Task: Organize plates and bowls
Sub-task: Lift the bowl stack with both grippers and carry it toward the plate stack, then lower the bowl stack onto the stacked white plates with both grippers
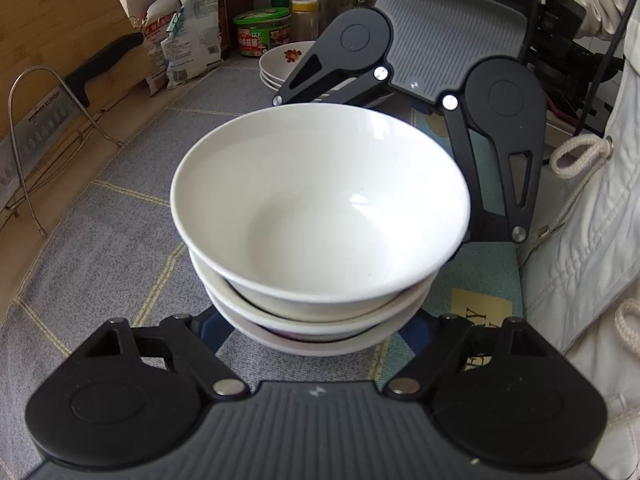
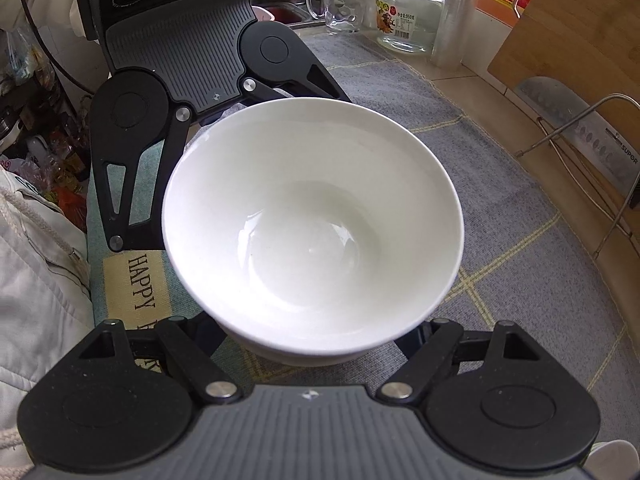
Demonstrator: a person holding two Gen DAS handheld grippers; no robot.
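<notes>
- Down by its own camera, the left gripper (image 1: 316,336) has a finger on each side of the bottom of the bowl stack (image 1: 320,200)
- Its tips hide under the bowls, so I cannot tell if it squeezes
- Across the stack, the right gripper (image 2: 316,344) does the same, tips hidden too
- Three white bowls sit inside each other on the grey mat (image 1: 120,240), between both grippers
- They look hard, smooth and slippery, and could break
- Together they are likely heavy, so hold the lowest bowl from both sides and keep it flat
</notes>
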